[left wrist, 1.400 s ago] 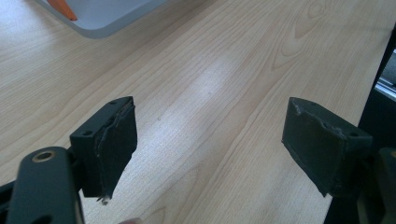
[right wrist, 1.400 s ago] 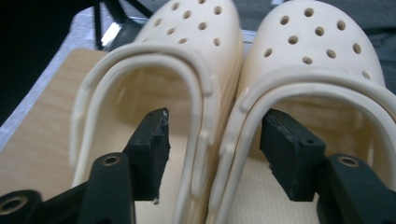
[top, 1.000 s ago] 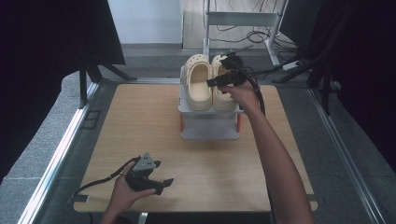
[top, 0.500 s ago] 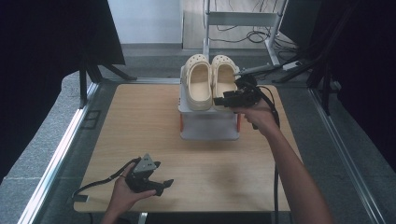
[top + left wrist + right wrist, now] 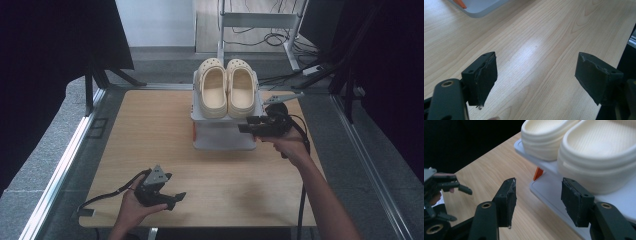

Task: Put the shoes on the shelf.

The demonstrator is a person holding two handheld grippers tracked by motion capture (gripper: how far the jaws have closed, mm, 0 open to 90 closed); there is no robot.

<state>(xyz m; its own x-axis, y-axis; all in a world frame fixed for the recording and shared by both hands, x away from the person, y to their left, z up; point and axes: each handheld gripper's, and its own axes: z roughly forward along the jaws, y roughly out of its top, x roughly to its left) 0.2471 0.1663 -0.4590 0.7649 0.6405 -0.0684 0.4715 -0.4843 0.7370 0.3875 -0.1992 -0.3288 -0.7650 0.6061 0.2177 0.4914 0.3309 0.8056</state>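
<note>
Clogs [image 5: 226,88] — a cream pair, side by side and touching, sit toes-away on the top tier of a small grey shoe rack [image 5: 223,136] at the far middle of the wooden table [image 5: 150,130]. An orange bracket [image 5: 538,173] shows beneath the top tier in the right gripper view.

Left to right:

- Left gripper [image 5: 176,197]: held low over the near left of the table, well apart from the rack. Jaws spread wide with nothing between them; the left gripper view shows bare wood below and a corner of the rack at top left.
- Rack and clogs: both shoes upright, heels toward the person, moulded foam by the look of them.
- Right gripper [image 5: 243,128]: just beside the rack's right front corner, below the heel of the right clog [image 5: 599,152]. Jaws parted to a moderate gap, empty, not touching shoe or shelf.

Handling judgement — the clogs should be light, somewhat springy and matte rather than slippery, and not fragile. The thick heel rim or side wall looks the soundest place to pinch; the rounded toe would likely squeeze out.
</note>
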